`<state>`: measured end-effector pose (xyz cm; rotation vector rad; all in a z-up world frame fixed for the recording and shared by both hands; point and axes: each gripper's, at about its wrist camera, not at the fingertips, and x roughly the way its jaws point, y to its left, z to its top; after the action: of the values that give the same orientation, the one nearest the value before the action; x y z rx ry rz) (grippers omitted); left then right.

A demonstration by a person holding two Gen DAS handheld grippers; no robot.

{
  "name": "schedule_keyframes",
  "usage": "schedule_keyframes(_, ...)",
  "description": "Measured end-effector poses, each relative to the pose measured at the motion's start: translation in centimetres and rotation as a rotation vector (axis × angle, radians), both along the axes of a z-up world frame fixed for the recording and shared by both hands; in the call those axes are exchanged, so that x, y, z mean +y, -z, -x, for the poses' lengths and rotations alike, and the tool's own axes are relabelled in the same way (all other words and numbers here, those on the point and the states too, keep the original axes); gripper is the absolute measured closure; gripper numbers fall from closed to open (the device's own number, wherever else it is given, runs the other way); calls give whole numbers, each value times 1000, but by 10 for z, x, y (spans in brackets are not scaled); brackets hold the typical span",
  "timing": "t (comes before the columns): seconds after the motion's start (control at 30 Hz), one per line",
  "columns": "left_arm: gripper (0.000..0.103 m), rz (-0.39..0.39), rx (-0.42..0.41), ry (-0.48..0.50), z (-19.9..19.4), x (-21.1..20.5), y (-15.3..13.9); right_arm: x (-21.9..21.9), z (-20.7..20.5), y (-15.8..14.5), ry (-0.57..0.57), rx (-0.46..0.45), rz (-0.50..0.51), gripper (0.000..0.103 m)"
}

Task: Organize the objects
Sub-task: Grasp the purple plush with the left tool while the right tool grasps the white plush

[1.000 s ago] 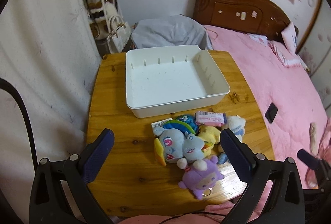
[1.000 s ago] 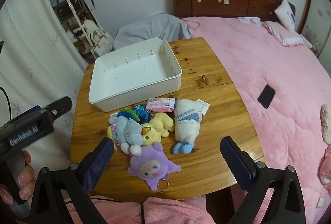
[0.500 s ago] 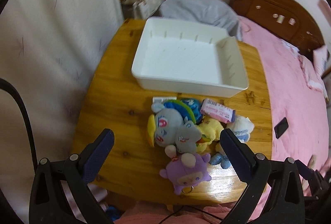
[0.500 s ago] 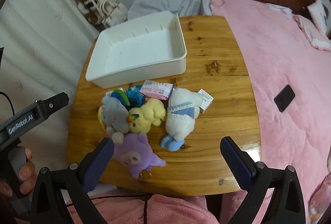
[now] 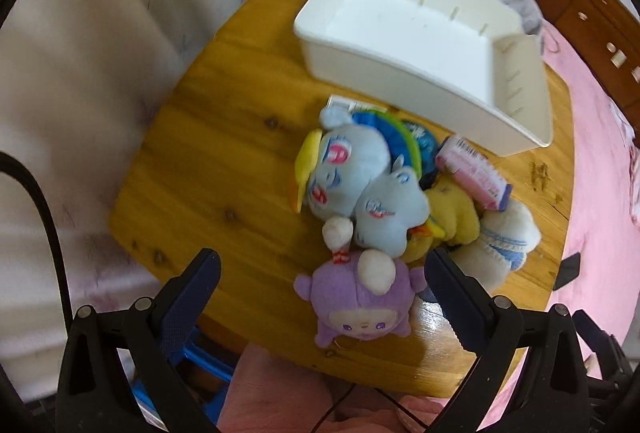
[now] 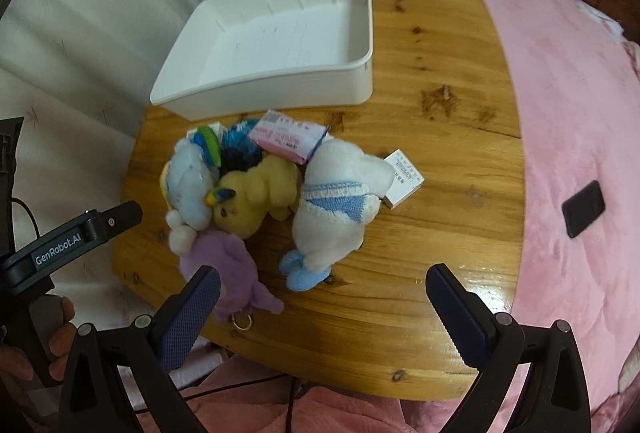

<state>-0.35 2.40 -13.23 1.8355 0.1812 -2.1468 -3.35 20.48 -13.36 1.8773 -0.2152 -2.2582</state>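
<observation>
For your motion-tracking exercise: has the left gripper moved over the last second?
Yes. The left gripper has come down and forward toward the purple plush; the fixed white tray now sits farther up-right in its view.

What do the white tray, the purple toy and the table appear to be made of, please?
White tray: likely rigid plastic, smooth and matte, with moulded ribs along its walls.
Purple toy: soft plush fabric, fuzzy surface, with a metal ring below it.
Table: wood, glossy varnish; grain, knots and glare are visible.
</observation>
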Motion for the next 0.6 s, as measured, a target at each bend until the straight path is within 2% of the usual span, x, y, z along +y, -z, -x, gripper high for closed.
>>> schedule_keyframes(0.17, 2, -23, -57, -80, -7, 1, 23, 0, 12, 31, -41, -61, 33, 5)
schedule_keyframes(0.37, 3, -37, -119, -146, -17, 7, 47, 8, 25, 68, -1, -176, 121, 8)
schedule_keyframes(0.4, 3, -12, -135, -280, -23, 10, 49, 10, 26, 74, 7, -196, 139, 10)
schedule_keyframes(0.6, 3, -33, -172, -335, -24, 12, 65, 14, 32, 95, 48, -277, 210, 15)
